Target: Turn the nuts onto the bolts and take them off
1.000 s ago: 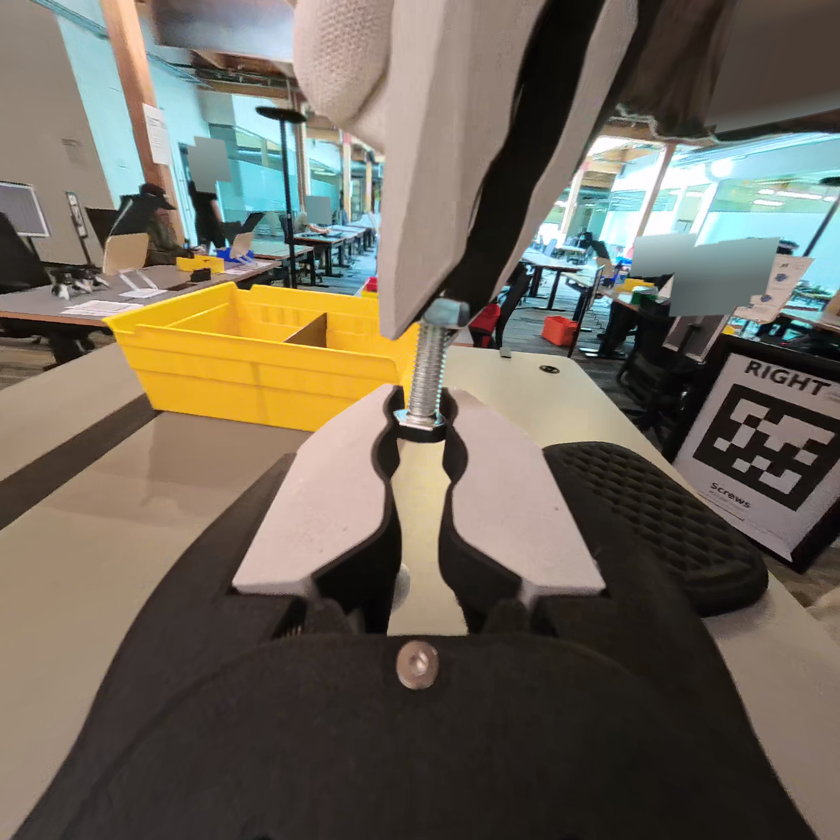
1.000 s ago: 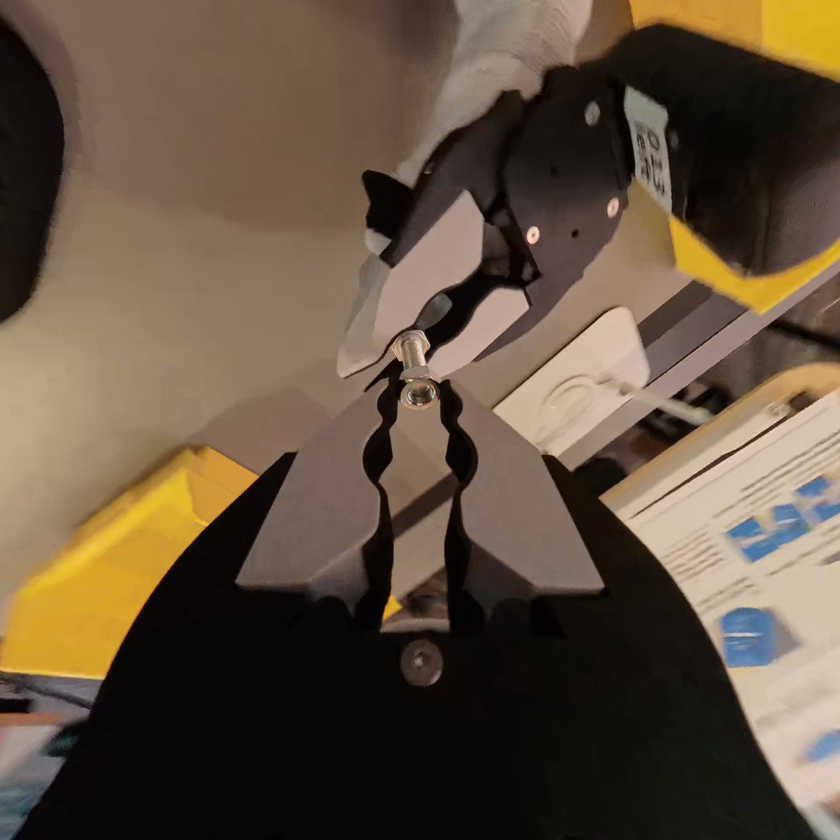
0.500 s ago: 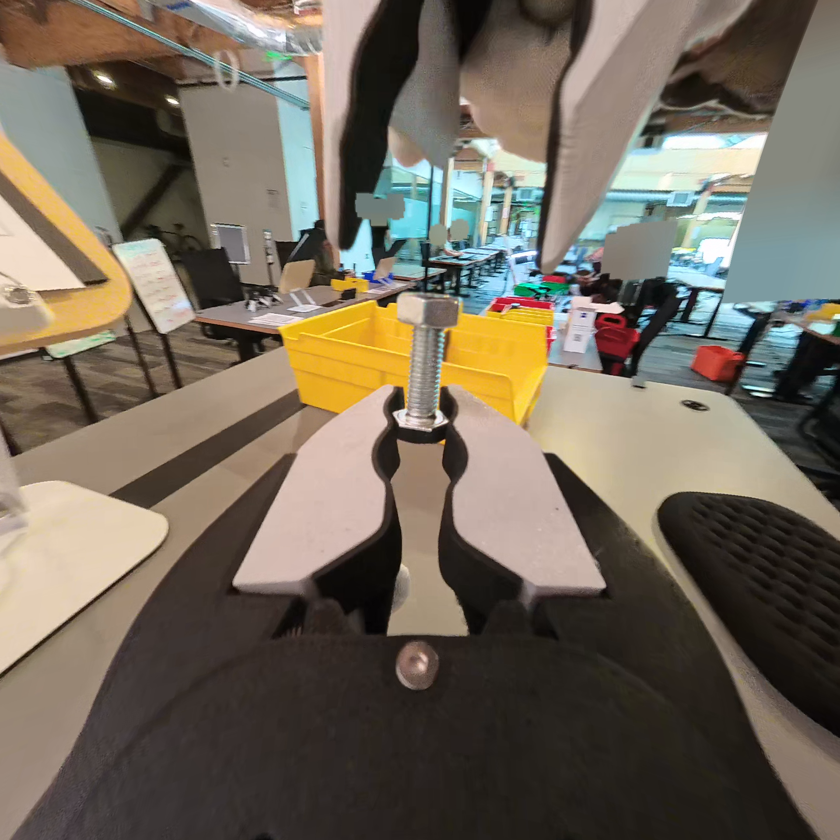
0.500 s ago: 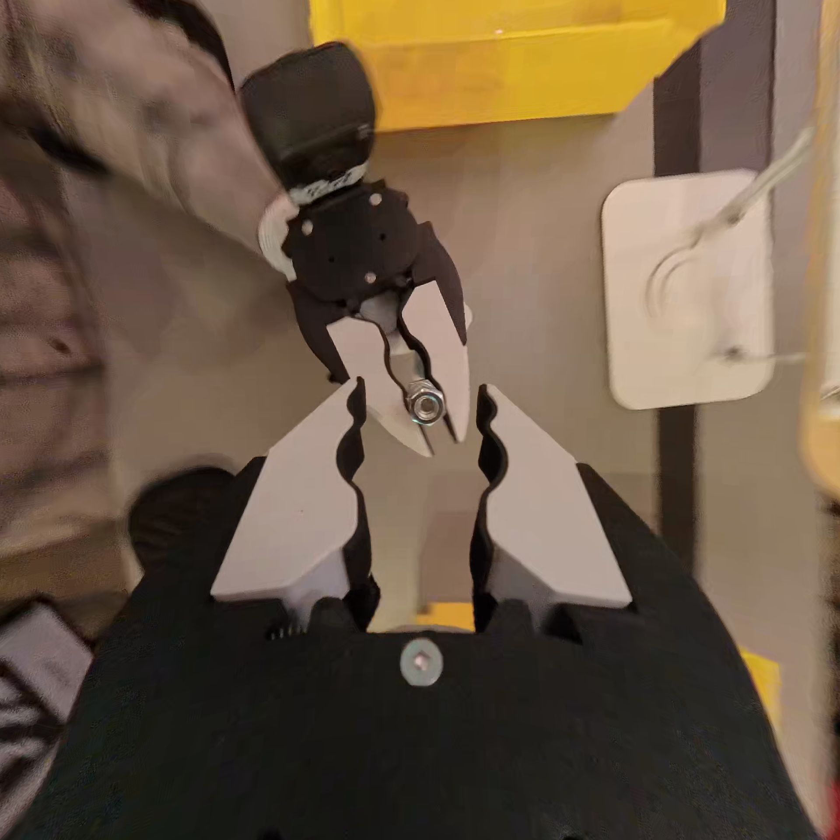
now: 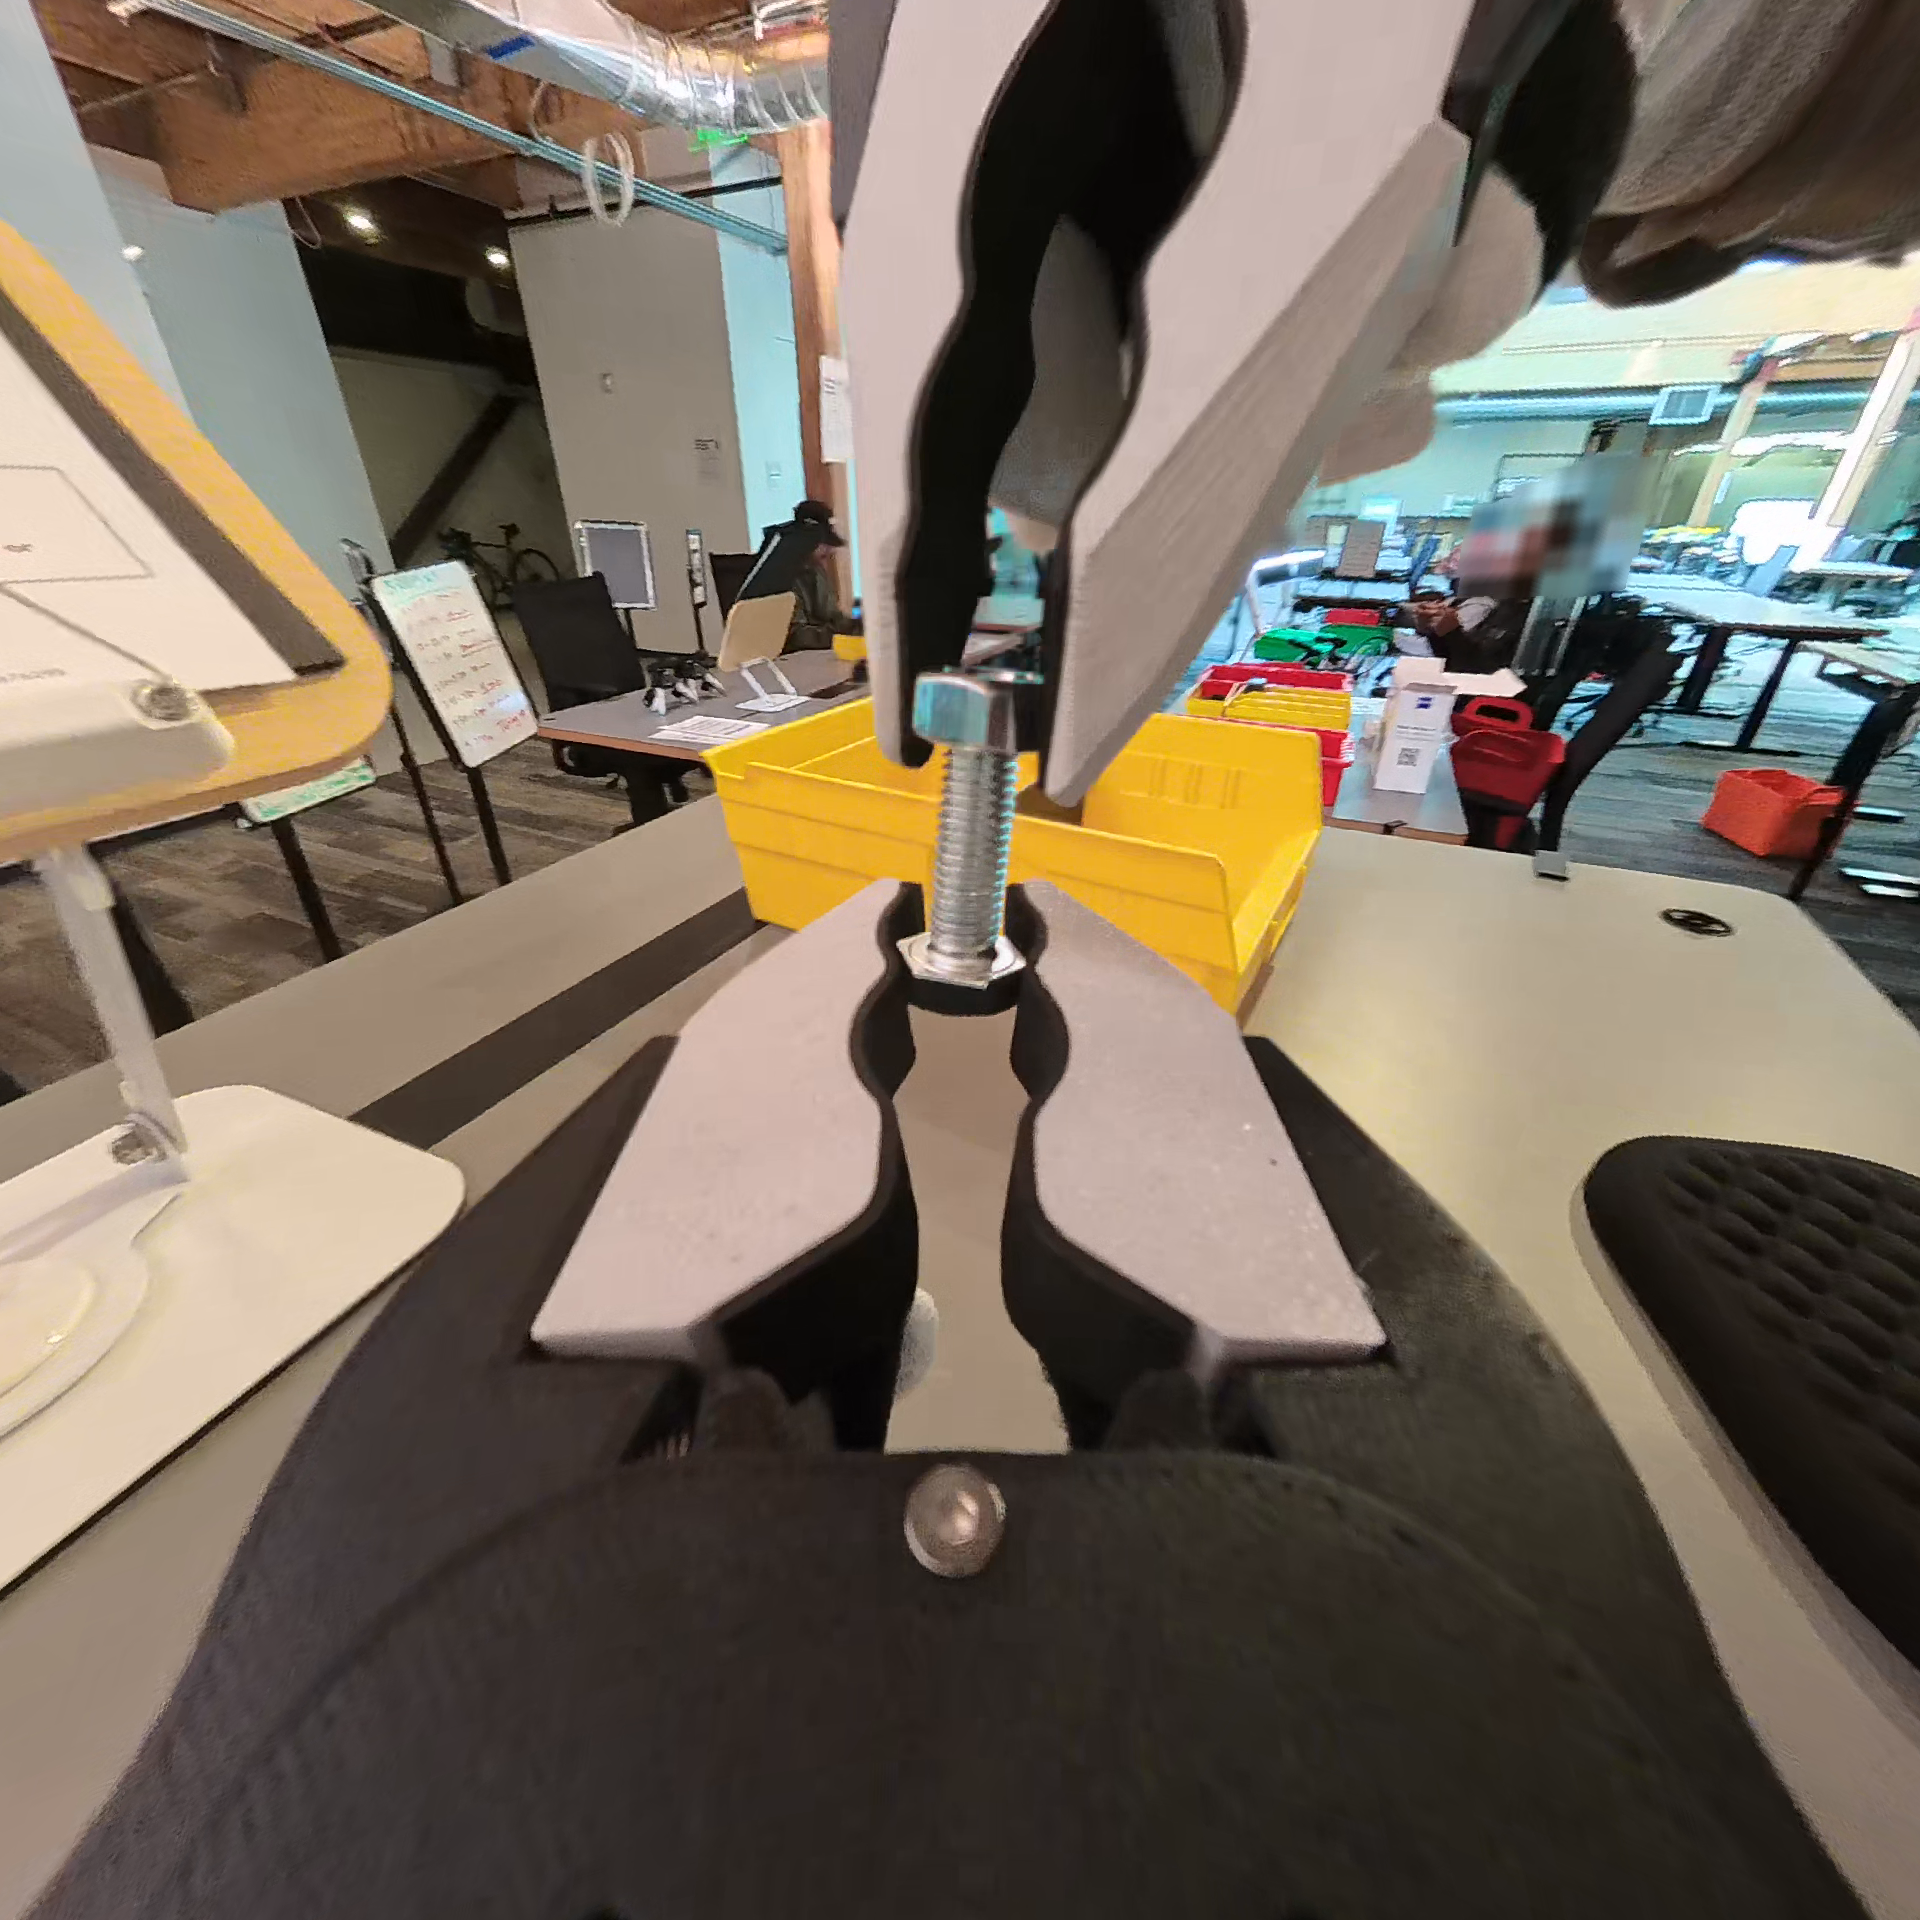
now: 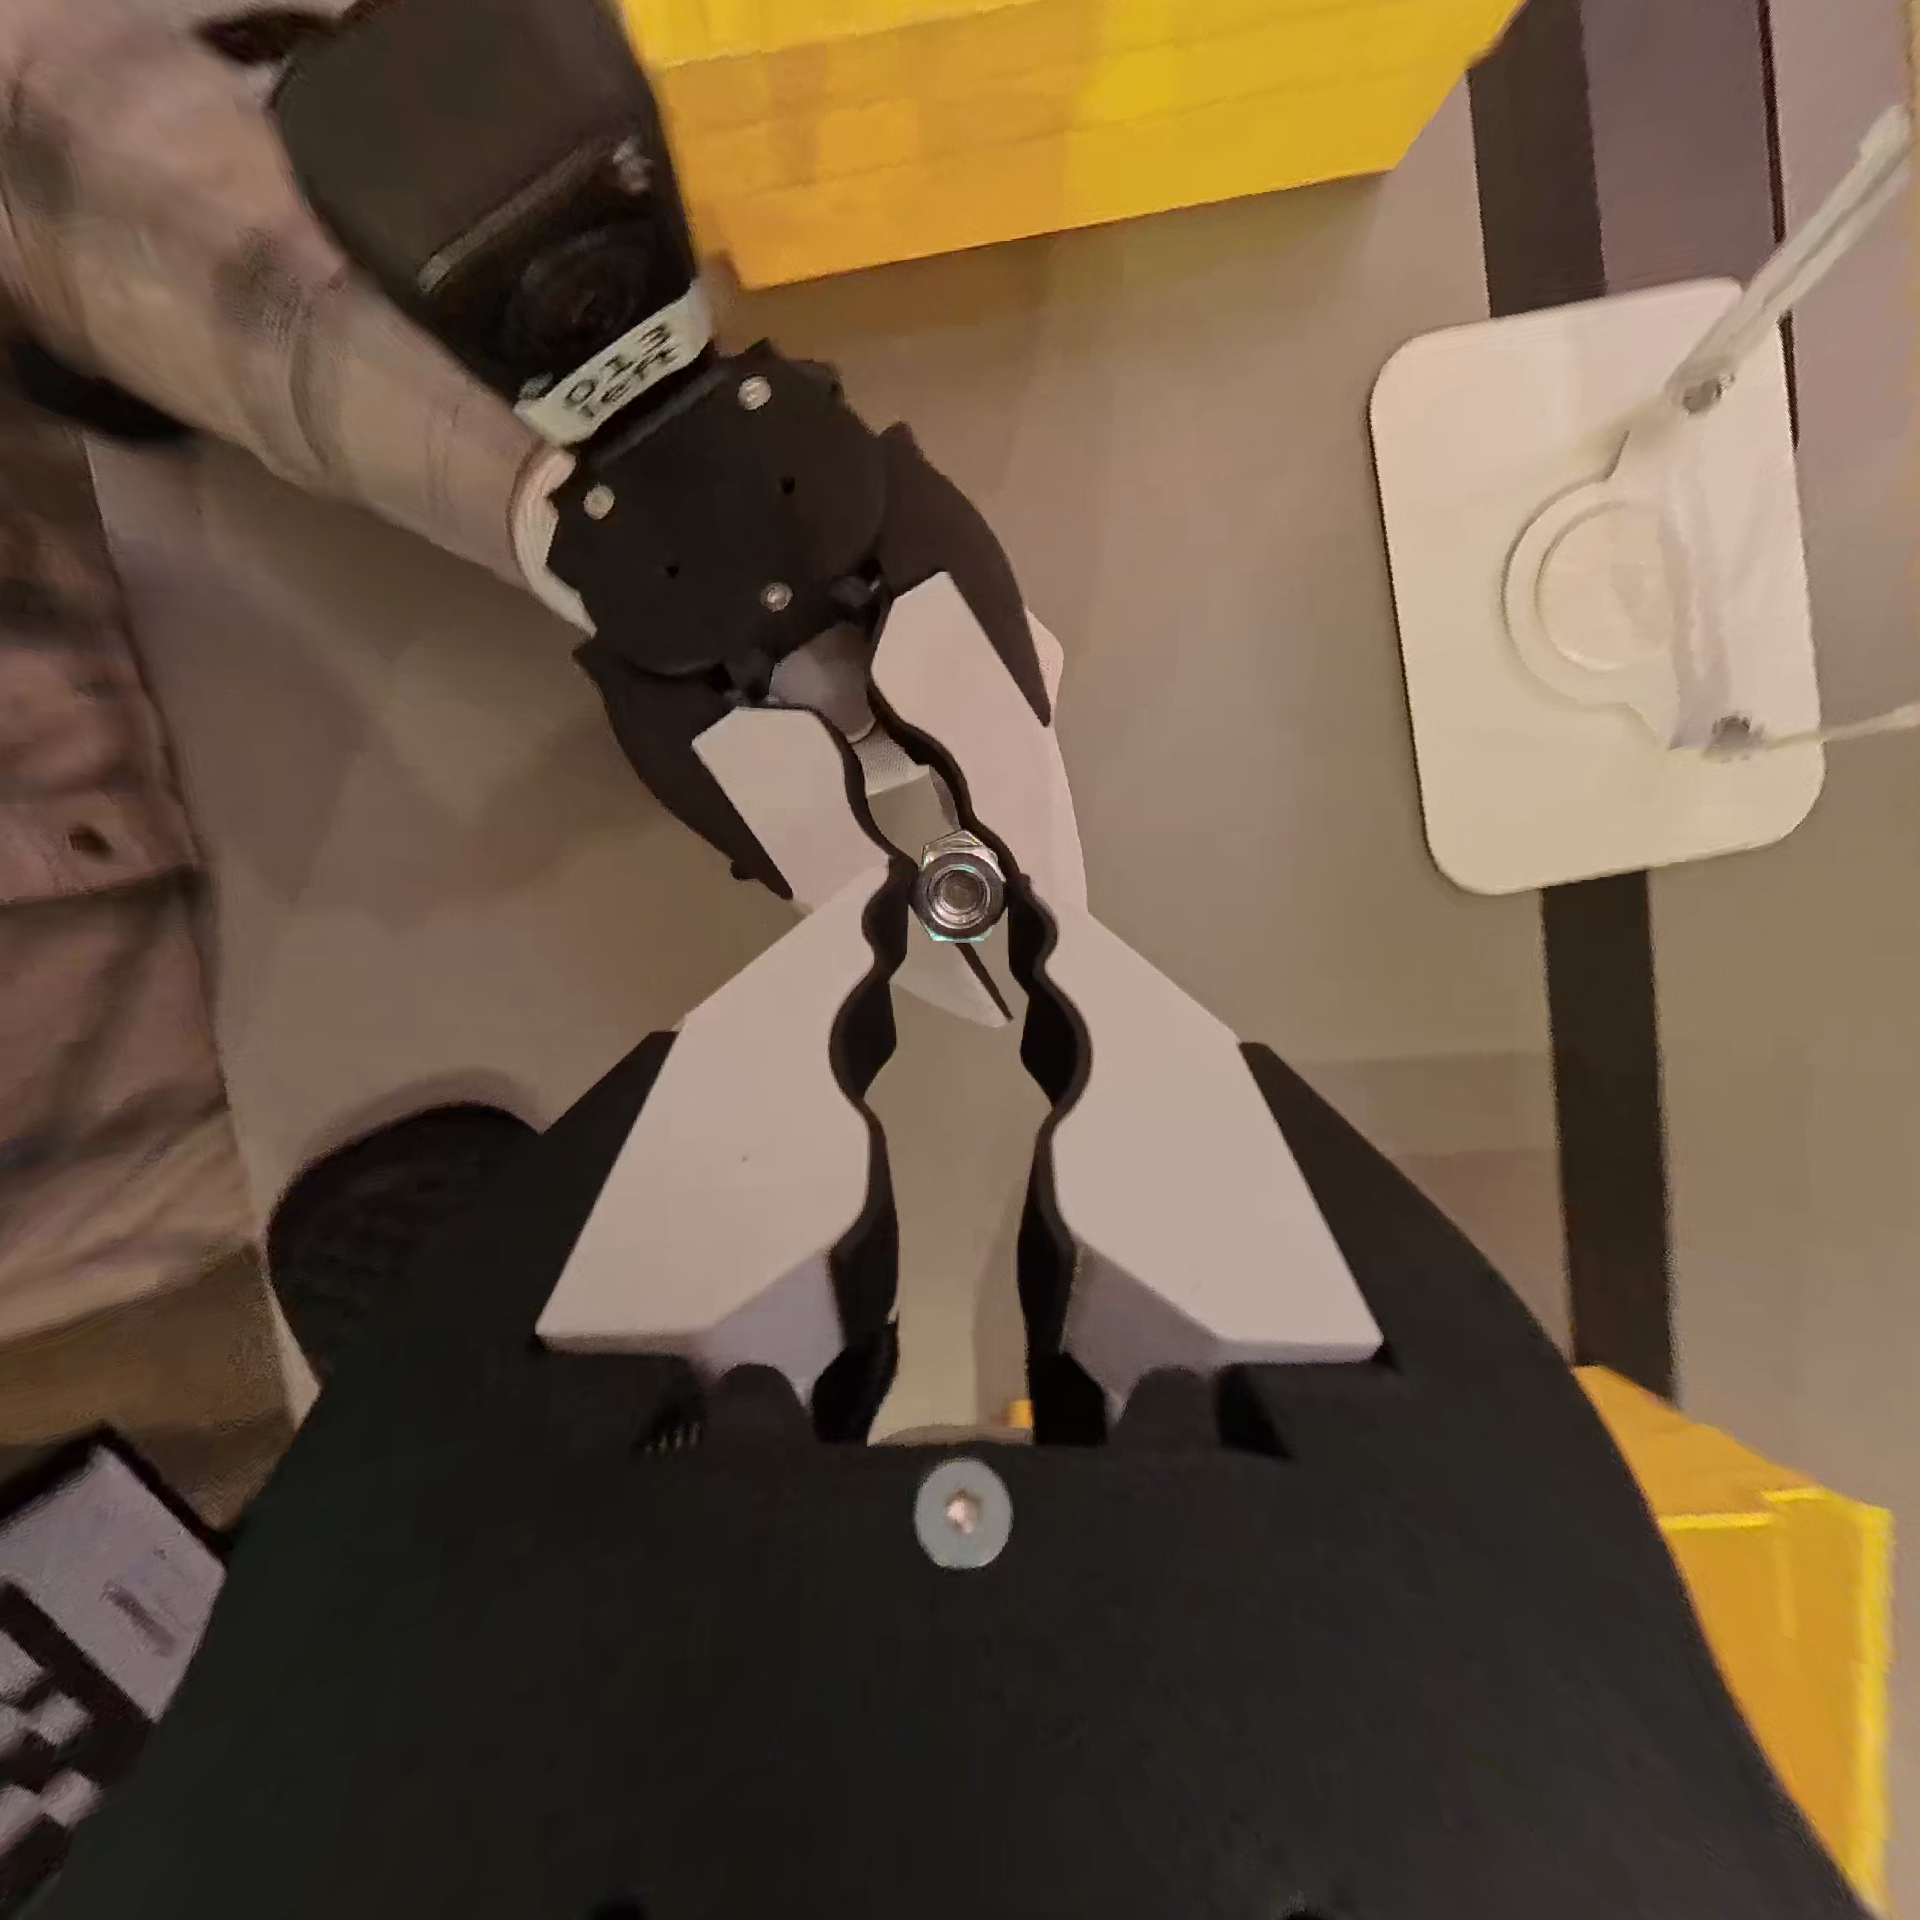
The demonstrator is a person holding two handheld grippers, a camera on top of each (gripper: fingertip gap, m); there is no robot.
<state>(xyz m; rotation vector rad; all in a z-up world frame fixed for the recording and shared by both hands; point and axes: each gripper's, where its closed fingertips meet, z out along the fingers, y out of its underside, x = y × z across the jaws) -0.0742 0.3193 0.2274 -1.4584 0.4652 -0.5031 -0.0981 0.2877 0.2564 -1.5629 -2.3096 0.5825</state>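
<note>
In the left wrist view my left gripper is shut on a silver hex nut. A silver bolt stands upright in the nut, head up. My right gripper comes down from above, its fingertips closed on either side of the bolt head. In the right wrist view I look straight down on the bolt head, gripped between the tips of my right gripper. The left gripper's fingers reach in below it from the upper left, held by a gloved hand.
A yellow bin stands on the grey table just behind the bolt and shows at the top of the right wrist view. A white stand base is at the left, a black mesh pad at the right. Another yellow bin is nearby. My right fingertips sit around 4 cm from my left ones.
My right gripper let go of the bolt head, turned back while open above it, and has now come down and closed on the head again. The left gripper kept hold of the nut.
</note>
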